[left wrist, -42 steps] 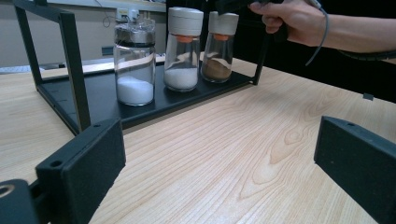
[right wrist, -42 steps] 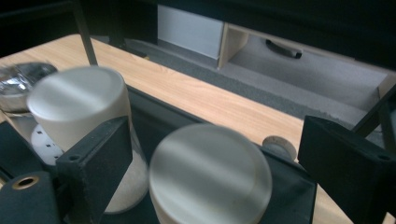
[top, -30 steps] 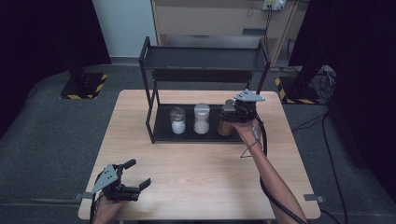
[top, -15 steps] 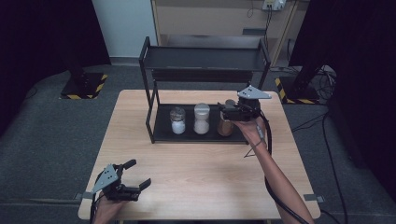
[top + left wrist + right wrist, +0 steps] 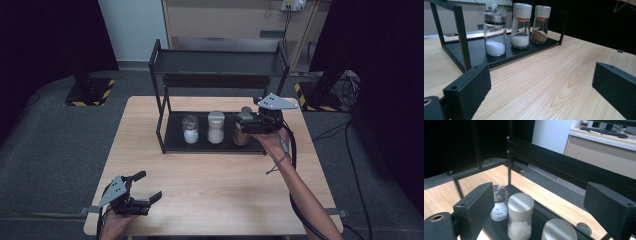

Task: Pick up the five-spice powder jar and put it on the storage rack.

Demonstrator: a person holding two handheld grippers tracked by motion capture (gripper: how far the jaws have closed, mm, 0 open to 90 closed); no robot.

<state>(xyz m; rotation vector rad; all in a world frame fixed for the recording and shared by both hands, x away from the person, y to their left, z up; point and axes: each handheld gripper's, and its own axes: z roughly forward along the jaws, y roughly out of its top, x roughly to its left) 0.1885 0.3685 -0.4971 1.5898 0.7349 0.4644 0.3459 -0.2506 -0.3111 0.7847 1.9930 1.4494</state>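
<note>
I had the brown spice jar [image 5: 241, 134] standing upright at the right end of the rack's lower shelf [image 5: 175, 141], with its pale lid [image 5: 559, 230] just below my right gripper [image 5: 248, 122]. That gripper hung above the jar with its jaws spread wide and nothing between them, not touching the lid as far as I could see. Next to the brown jar, towards the shelf's middle, stood the tall white-powder jar [image 5: 215, 127], and beyond it the shorter jar with the metal cap [image 5: 190, 129], all three in a row and close together. The black two-tier rack [image 5: 218, 62] sat at the far side of the wooden table [image 5: 215, 185]. My left gripper [image 5: 142, 187] rested low at the near left corner of the table, well apart from the rack, jaws wide open and empty.
</note>
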